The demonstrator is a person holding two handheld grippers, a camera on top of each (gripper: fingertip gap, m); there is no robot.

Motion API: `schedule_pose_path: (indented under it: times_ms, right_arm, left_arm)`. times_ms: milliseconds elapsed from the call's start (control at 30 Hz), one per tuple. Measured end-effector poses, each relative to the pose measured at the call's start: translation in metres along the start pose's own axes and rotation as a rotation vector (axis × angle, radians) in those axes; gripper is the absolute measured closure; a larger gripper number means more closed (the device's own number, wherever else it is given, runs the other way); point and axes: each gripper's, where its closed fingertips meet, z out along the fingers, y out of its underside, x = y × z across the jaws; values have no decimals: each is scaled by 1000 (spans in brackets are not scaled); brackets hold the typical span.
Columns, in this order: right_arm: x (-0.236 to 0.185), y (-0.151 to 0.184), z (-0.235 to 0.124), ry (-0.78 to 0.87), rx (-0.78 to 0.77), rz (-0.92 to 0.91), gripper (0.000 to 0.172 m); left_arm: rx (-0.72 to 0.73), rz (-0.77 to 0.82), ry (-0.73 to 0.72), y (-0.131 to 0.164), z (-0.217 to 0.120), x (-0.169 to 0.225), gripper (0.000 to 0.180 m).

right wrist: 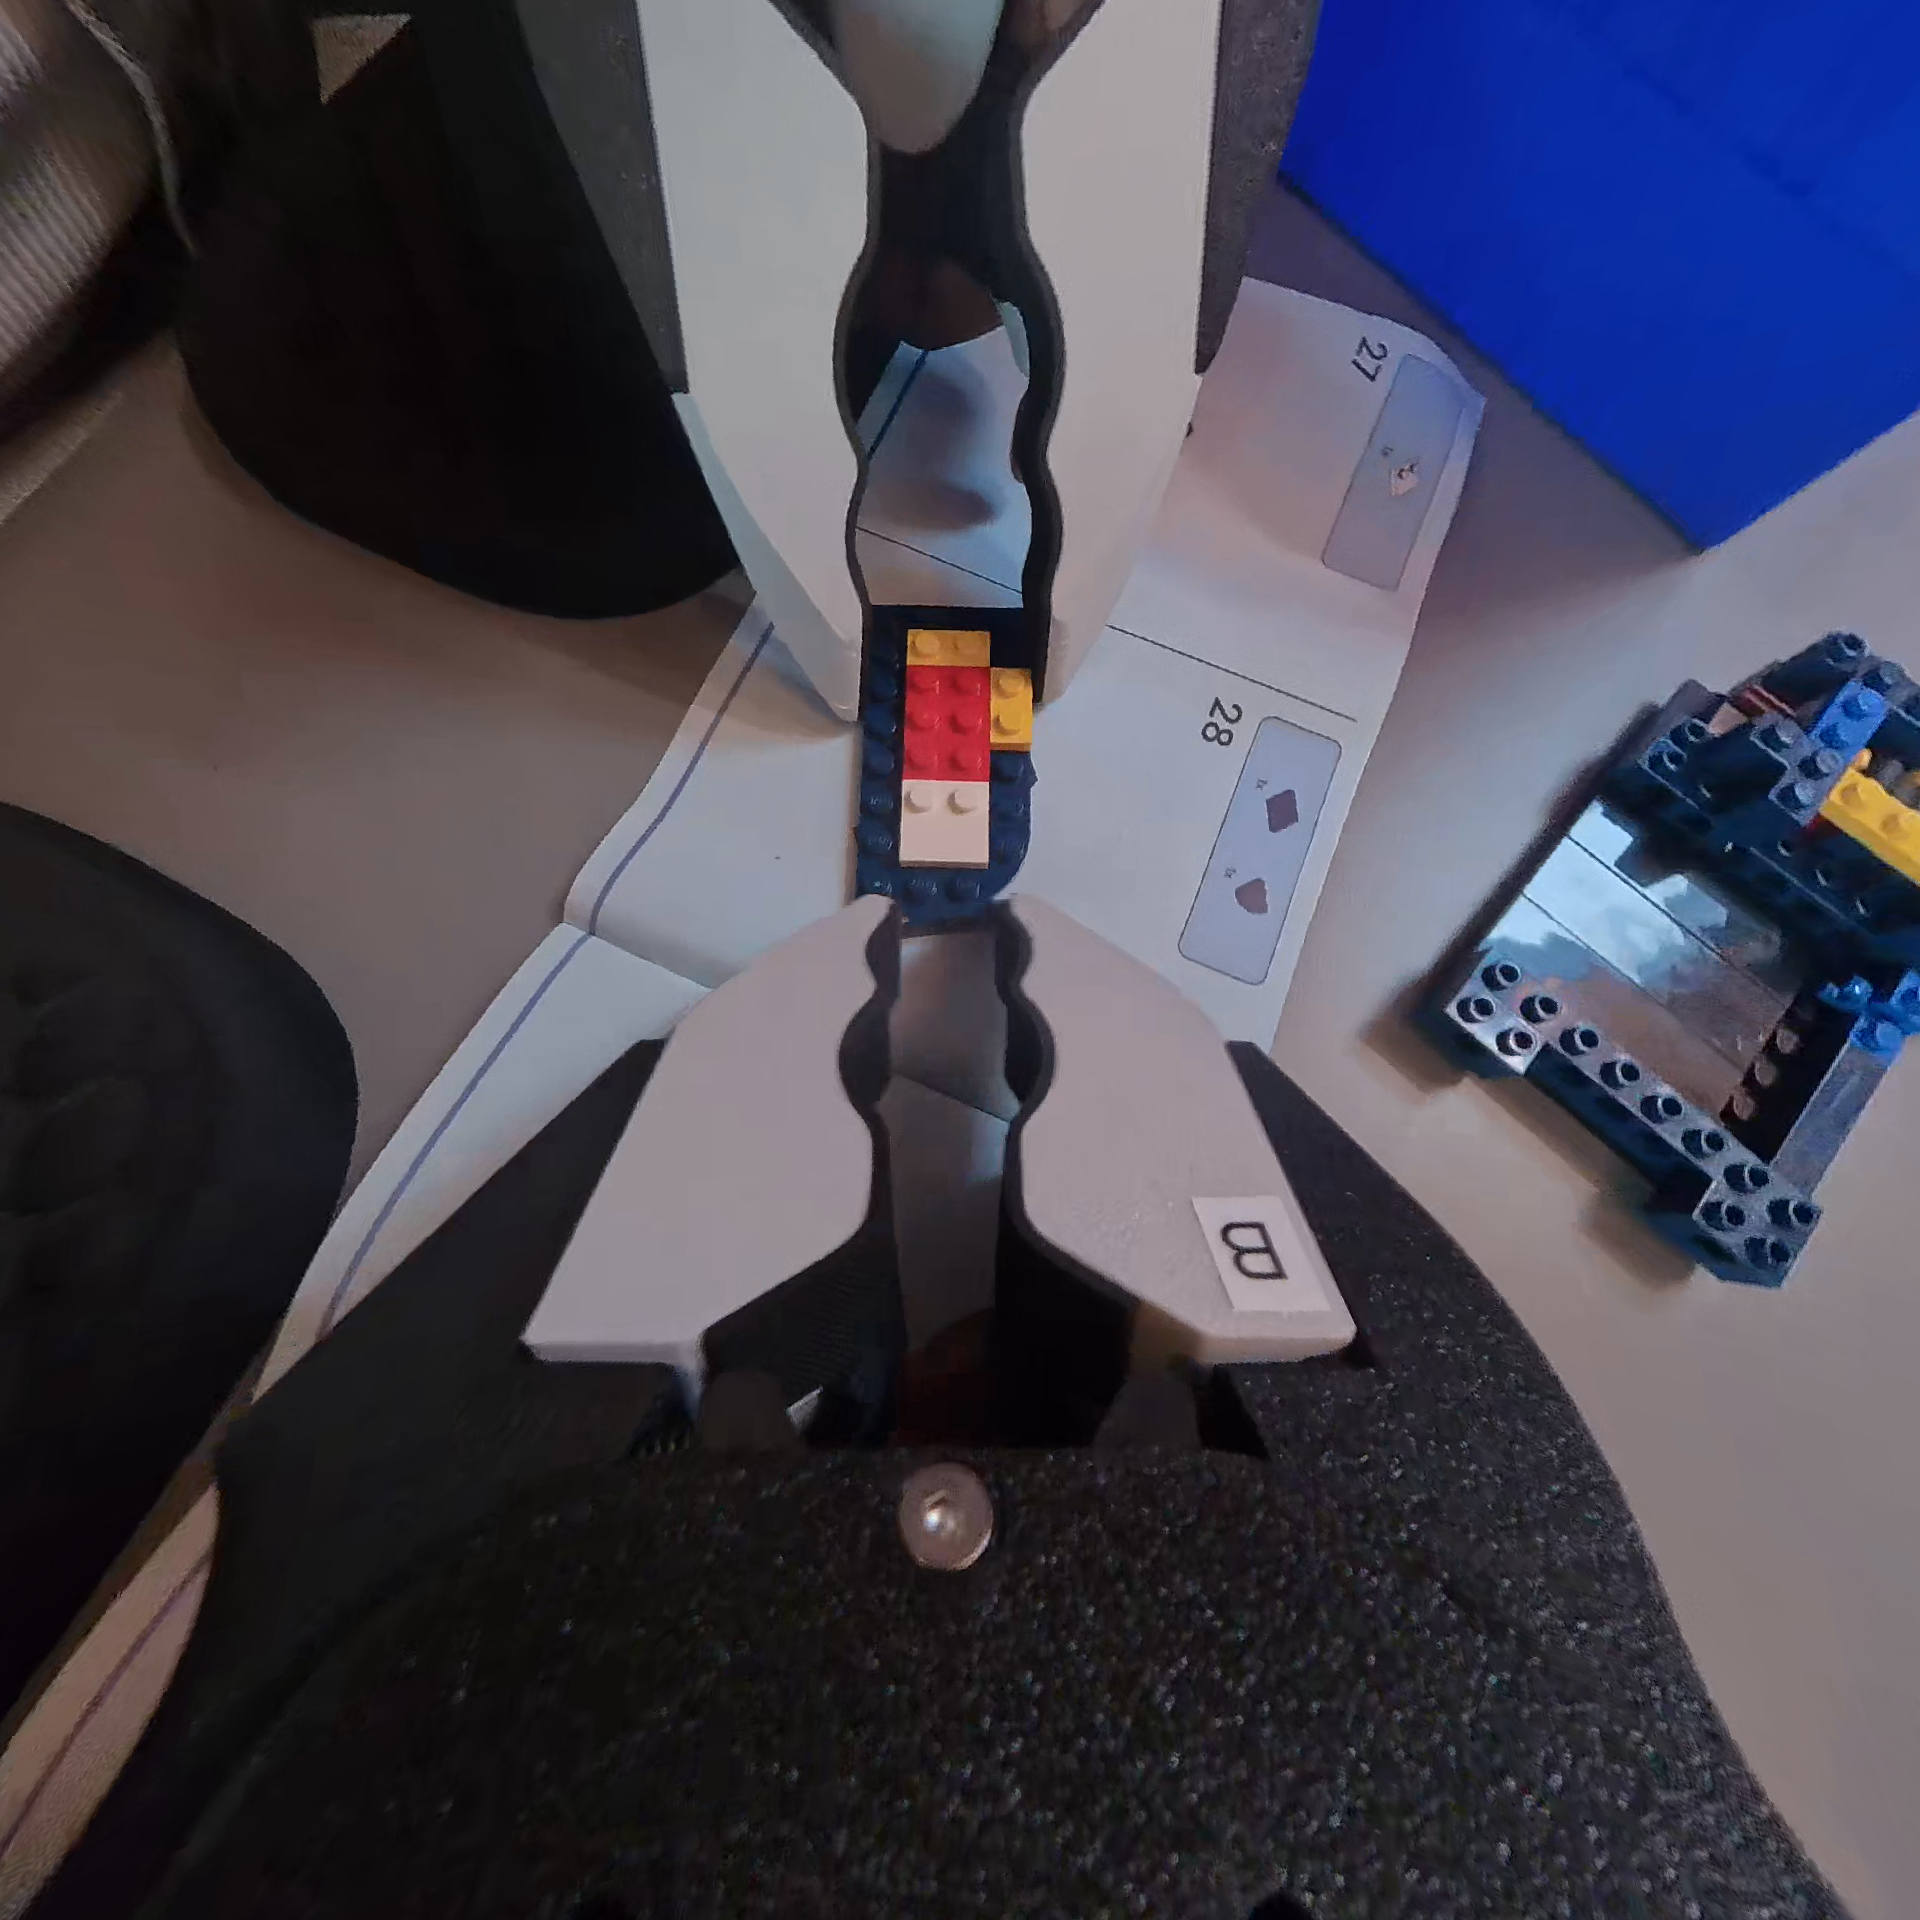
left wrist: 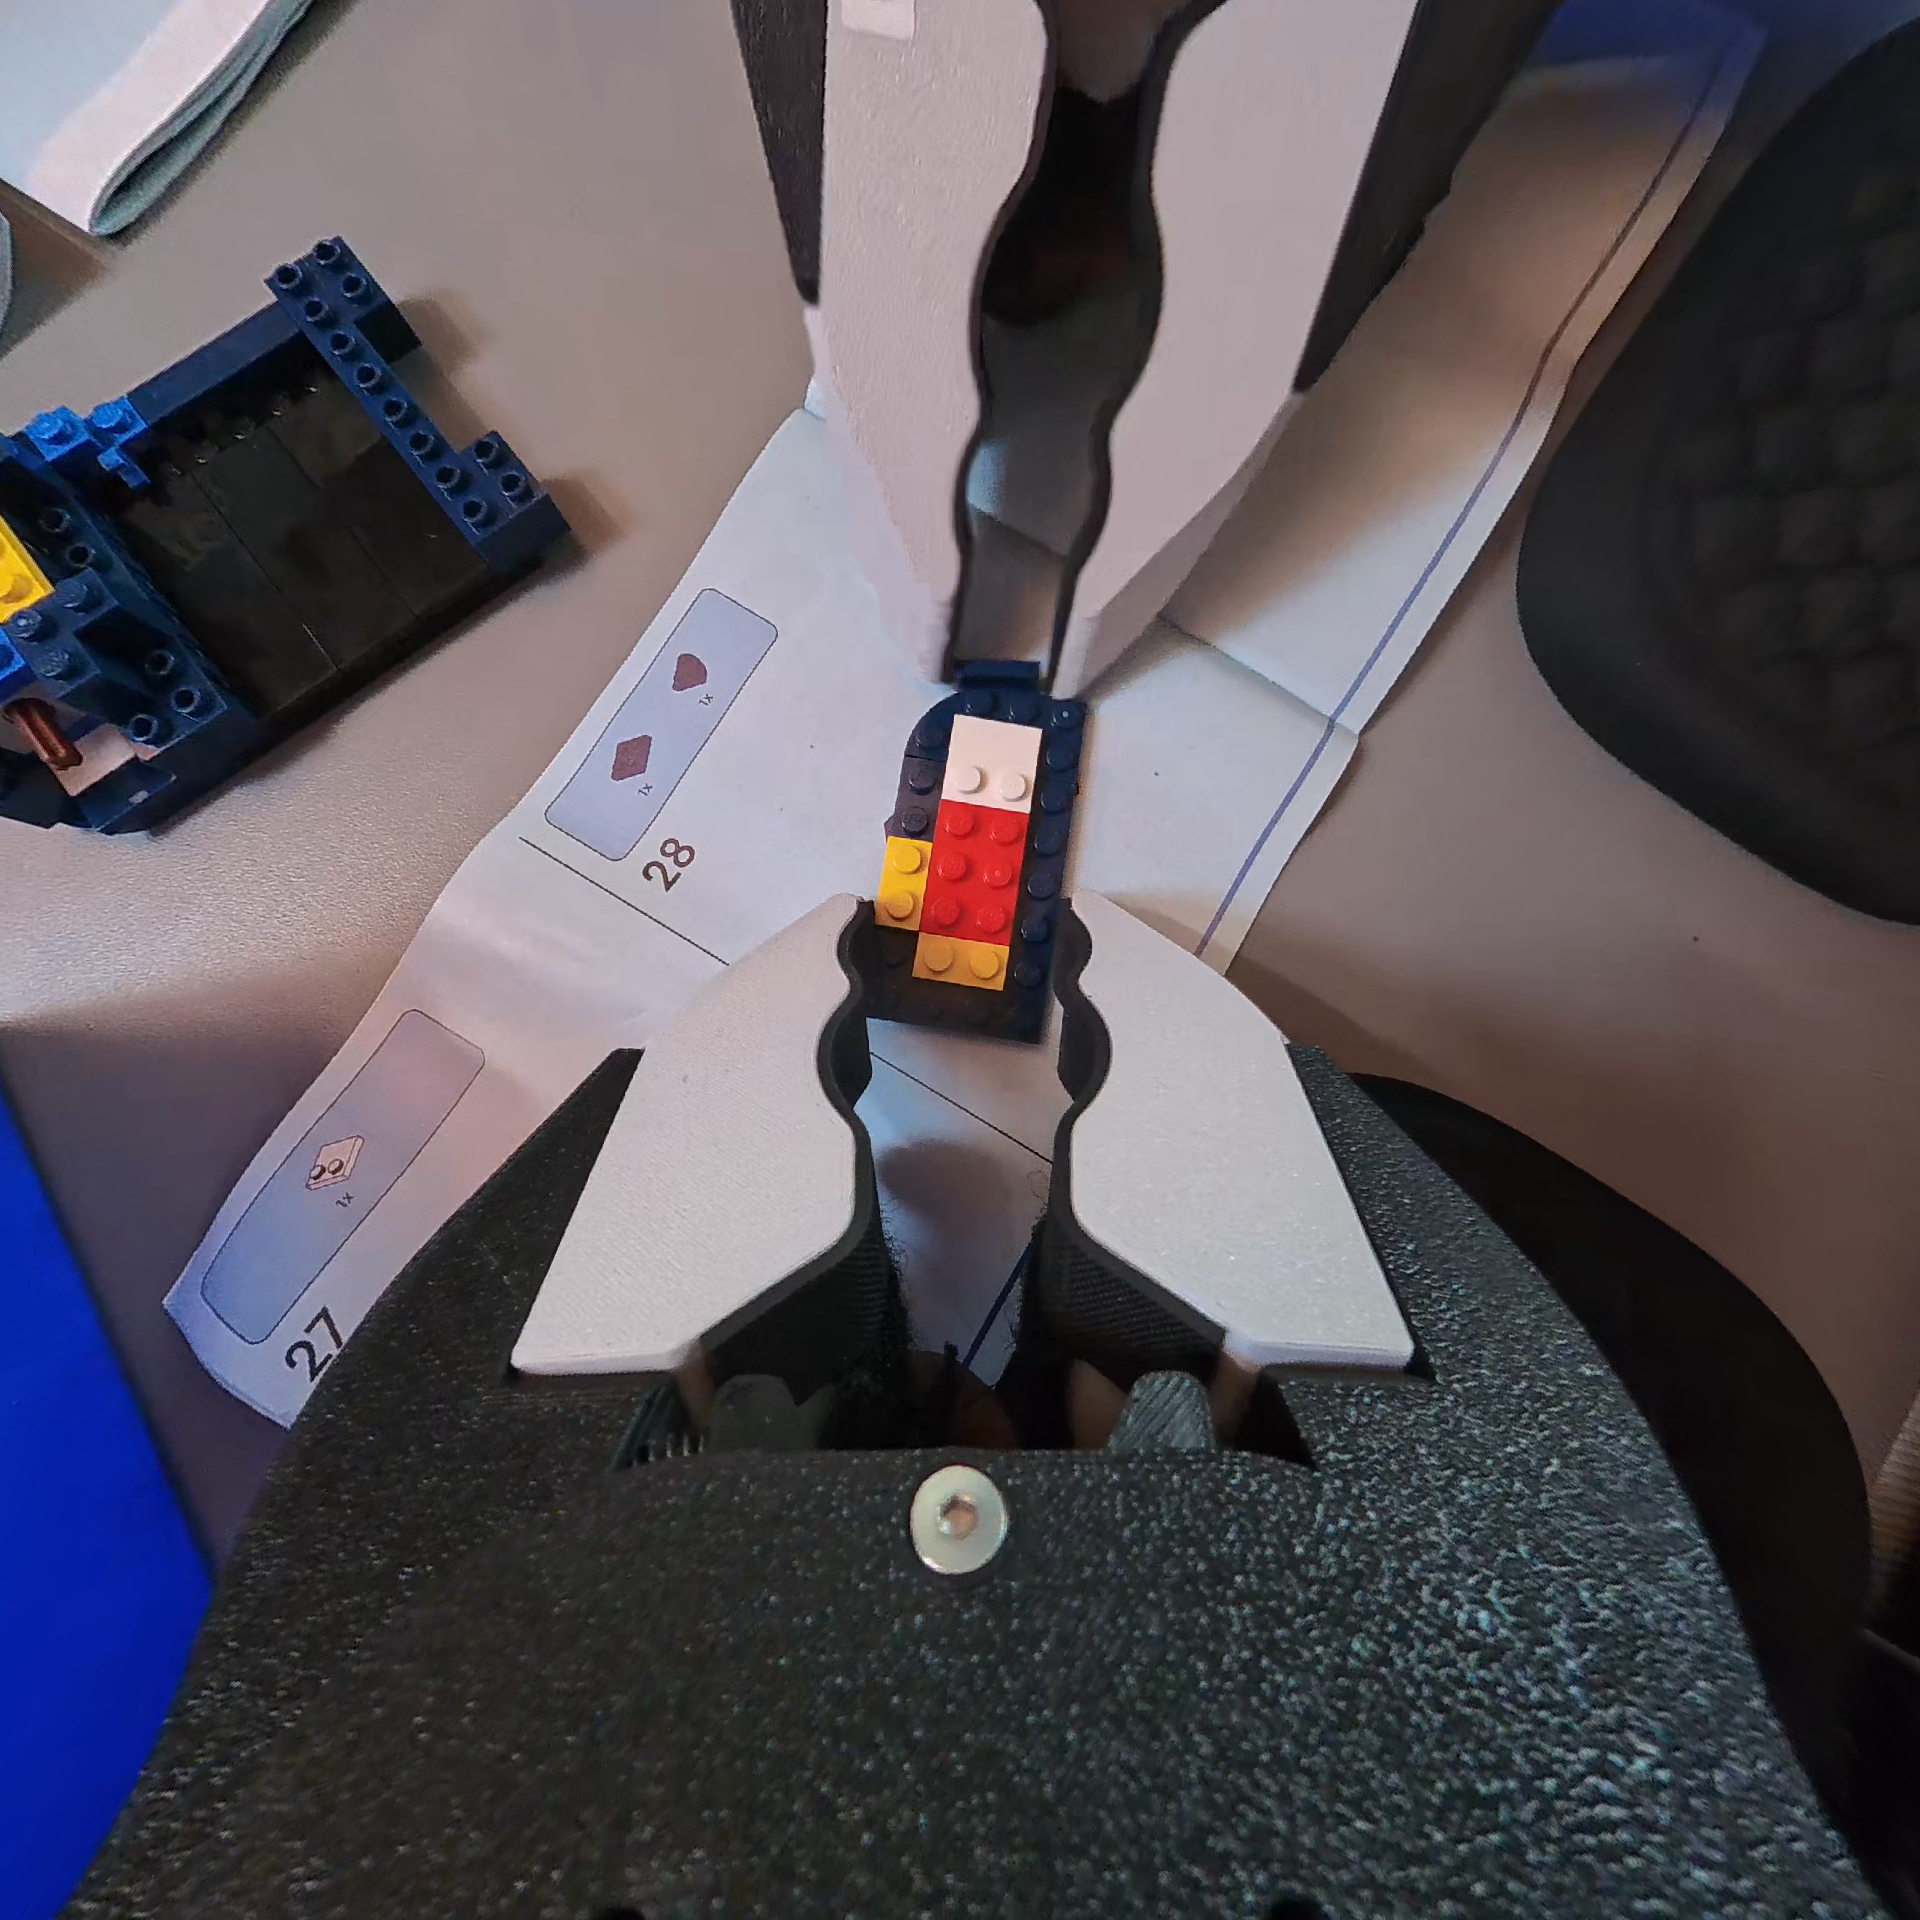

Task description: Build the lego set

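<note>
- The left gripper (left wrist: 961, 971), with pale grey fingers and black wavy pads, clamps one end of a small dark blue studded brick plate (left wrist: 1049, 831); both pads press on the plate's long edges.
- The plate carries a white tile (left wrist: 994, 764), a red studded brick (left wrist: 975, 873), a yellow brick (left wrist: 902, 881) on one side and an orange-yellow brick (left wrist: 961, 958) at the clamped end.
- The right gripper (right wrist: 943, 914) faces the left one from the opposite end. Its jaws stand narrowly apart at the plate's rounded blue end, the tips just at the edge; there is no clear grip on it.
- The plate hangs between the two grippers over an open white instruction booklet (left wrist: 790, 582) showing grey-blue parts boxes, spread on a beige table (left wrist: 520, 135).
- Off to the left gripper's side sits a larger dark blue and black brick assembly (left wrist: 312, 499), well apart from the plate, resting on the table.
- A bright blue box (right wrist: 1621, 208) stands beyond the booklet.
- A black textured cushion (left wrist: 1745, 520) lies at the table's other edge.
</note>
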Motion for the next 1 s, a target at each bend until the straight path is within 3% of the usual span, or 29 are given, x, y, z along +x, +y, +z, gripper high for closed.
schedule_pose_path:
  times_ms: [200,367,1000]
  right_arm:
    - [2,-7,-5,-15,-28,-1,156]
    - [0,2,0,9,-212,41,156]
    - [-1,-7,4,11,-129,90,156]
  left_arm:
    - [1,-2,1,0,0,0,148]
    - [1,4,-4,0,0,0,148]
    - [5,3,-2,0,0,0,148]
